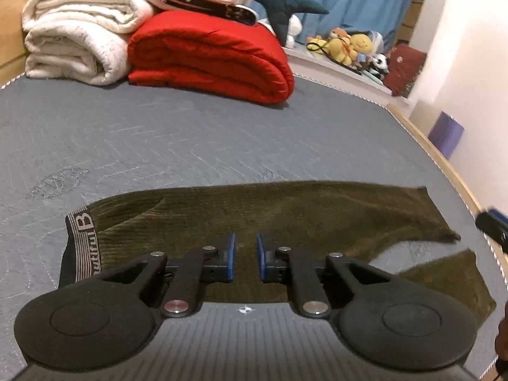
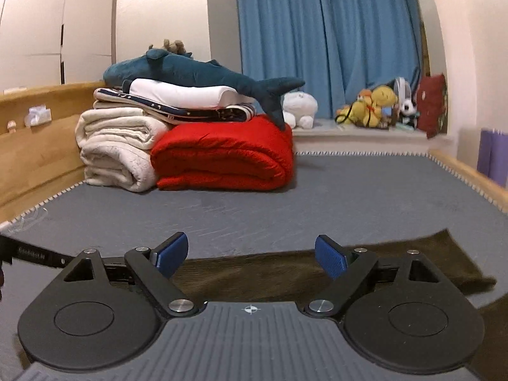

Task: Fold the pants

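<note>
Olive-brown corduroy pants (image 1: 285,212) lie flat on the grey mattress (image 1: 190,139), the striped waistband (image 1: 83,238) at the left and the legs running right. My left gripper (image 1: 246,262) hovers over the pants' middle, its blue pads a small gap apart with nothing between them. My right gripper (image 2: 250,255) is wide open and empty, low over a pant leg (image 2: 279,273). The right gripper's tip (image 1: 492,223) shows at the right edge of the left wrist view, beyond the leg hems.
Folded white blankets (image 1: 76,41) and a red quilt (image 1: 212,57) with a plush shark (image 2: 197,74) on top sit at the far end of the mattress. A wooden bed frame (image 2: 470,171) runs along the right edge. Stuffed toys (image 2: 377,104) line the window ledge.
</note>
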`<state>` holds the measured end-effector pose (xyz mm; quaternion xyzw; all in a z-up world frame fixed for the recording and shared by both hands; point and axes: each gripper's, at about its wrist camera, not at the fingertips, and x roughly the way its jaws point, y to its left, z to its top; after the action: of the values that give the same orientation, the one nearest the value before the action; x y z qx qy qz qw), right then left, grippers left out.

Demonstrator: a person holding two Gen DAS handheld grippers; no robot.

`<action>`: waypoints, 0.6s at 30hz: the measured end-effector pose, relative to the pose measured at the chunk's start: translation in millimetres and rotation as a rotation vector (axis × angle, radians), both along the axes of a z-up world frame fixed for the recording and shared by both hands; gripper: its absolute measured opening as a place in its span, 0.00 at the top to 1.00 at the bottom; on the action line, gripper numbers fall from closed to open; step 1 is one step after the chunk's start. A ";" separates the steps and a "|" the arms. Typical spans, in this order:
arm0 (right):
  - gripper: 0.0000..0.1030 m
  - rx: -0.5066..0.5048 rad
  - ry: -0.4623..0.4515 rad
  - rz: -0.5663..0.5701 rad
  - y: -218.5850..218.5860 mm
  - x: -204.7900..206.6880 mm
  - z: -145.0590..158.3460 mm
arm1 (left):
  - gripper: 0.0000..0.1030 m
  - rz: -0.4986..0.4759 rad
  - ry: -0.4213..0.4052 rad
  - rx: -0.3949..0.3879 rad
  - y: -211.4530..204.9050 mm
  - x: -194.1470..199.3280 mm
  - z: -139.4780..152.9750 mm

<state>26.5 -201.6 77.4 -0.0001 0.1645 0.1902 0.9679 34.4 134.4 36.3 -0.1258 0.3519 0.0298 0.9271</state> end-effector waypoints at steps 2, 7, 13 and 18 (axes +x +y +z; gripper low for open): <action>0.14 0.007 0.020 -0.024 -1.5 7.8 -3.0 | 0.85 0.031 -0.006 -0.014 13.5 9.5 -2.5; 0.14 0.085 0.154 -0.075 -14.5 31.8 -16.7 | 0.85 0.149 -0.007 -0.050 59.0 27.6 -13.8; 0.14 0.072 0.230 -0.106 -12.0 47.7 -34.6 | 0.85 0.268 0.011 -0.077 107.8 37.0 -27.7; 0.14 0.116 0.259 -0.145 -13.4 55.6 -33.9 | 0.85 0.331 0.020 -0.073 128.5 41.9 -36.9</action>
<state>82.1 -215.0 43.5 0.0924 0.2762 0.1273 0.9481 76.3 262.9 -0.6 -0.2154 0.3364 0.1705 0.9008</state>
